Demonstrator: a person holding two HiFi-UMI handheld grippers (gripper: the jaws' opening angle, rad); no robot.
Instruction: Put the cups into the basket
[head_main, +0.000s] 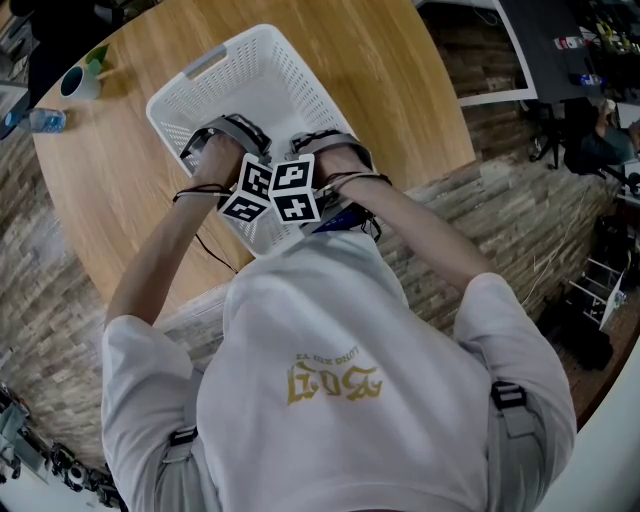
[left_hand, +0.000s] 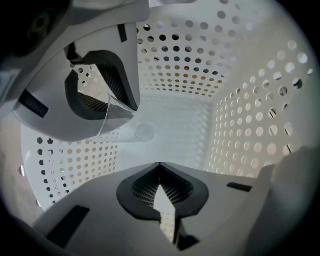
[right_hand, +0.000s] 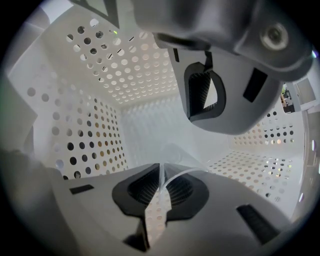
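Cups (left_hand: 140, 130) transparent, outlines faint inside basket (head_main: 265, 75); hidden from head view

Left tongs (head_main: 228, 140), right tongs (head_main: 330, 146) inside basket (head_main: 200, 68)

White short-sleeved T-shirt (head_main: 330, 320) with gold lettering; grey straps (head_main: 515, 450) with black buckles (head_main: 508, 395) at its shoulders. Above its collar, black-and-white marker cubes (head_main: 275, 190) and thin black cables (head_main: 213, 250). The pale grey right gripper (right_hand: 182, 142) has black ribbed pads (right_hand: 145, 189) and a round screw (right_hand: 274, 34).
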